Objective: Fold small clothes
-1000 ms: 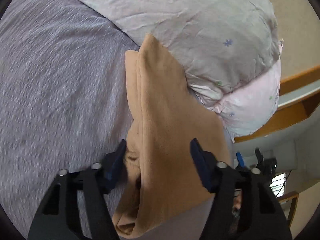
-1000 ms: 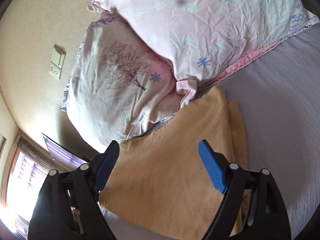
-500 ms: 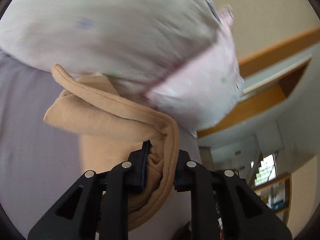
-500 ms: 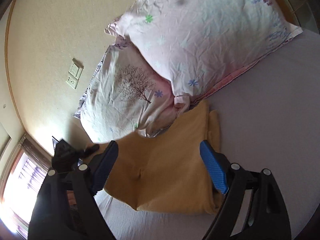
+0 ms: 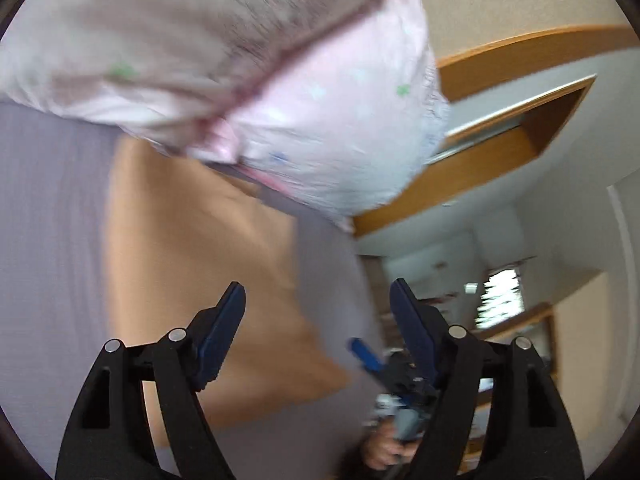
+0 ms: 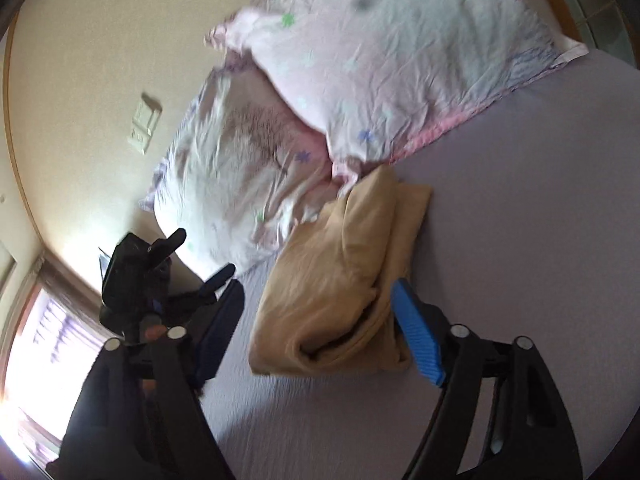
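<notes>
A tan garment lies folded on the grey bed sheet, its far end touching the pillows. In the blurred left wrist view it shows as a flat tan patch. My left gripper is open and empty, above the garment's near right corner; it also shows in the right wrist view at the left. My right gripper is open and empty, just in front of the garment's near folded edge; it shows in the left wrist view at lower right.
Two pale pink patterned pillows lie against the cream wall behind the garment. A wall switch plate is at the left. A bright window is at the lower left. A wooden door frame shows beyond the bed.
My left gripper was shut on the garment's edge, lifting it over; now it has let go and opened. The garment lies folded shorter. My right gripper has drawn back, still open.
</notes>
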`<action>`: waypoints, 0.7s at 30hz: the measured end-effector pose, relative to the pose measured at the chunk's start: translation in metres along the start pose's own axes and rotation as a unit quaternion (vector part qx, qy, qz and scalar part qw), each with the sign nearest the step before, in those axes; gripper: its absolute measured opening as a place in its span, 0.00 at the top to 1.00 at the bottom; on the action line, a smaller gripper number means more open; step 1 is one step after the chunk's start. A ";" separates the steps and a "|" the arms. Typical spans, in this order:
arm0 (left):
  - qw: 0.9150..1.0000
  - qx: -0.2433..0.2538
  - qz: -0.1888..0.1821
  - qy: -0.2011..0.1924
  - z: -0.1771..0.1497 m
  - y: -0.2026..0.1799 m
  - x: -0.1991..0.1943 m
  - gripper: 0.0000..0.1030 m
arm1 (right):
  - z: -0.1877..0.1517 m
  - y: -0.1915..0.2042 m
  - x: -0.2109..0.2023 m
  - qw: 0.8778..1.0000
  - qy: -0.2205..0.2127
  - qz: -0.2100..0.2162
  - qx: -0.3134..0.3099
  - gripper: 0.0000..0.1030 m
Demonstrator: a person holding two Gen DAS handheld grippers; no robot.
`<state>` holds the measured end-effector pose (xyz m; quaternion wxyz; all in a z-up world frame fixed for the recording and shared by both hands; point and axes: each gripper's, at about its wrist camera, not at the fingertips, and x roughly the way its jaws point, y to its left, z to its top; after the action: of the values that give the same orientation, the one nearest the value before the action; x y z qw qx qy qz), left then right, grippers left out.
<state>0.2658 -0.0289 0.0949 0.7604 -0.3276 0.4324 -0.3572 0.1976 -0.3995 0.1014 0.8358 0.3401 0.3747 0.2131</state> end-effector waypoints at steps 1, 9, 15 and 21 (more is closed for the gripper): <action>1.000 -0.001 0.023 -0.004 0.000 0.006 -0.007 0.28 | -0.004 0.003 0.005 1.000 0.012 -0.004 0.000 0.37; 0.993 -0.046 0.095 0.050 -0.020 0.055 0.007 0.28 | -0.029 0.027 0.034 0.995 0.053 -0.055 -0.057 0.97; 0.992 -0.036 0.089 0.081 -0.031 0.060 0.015 0.28 | -0.027 -0.027 0.025 0.994 0.054 -0.082 0.040 0.94; 0.993 -0.021 0.071 0.095 -0.032 0.059 0.033 0.28 | 0.023 -0.009 0.026 0.998 -0.008 -0.058 0.020 0.47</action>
<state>0.2648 -0.0311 0.0204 0.7324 -0.2767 0.5320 -0.3226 0.2328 -0.3995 0.0935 0.8429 0.3362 0.3908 0.1542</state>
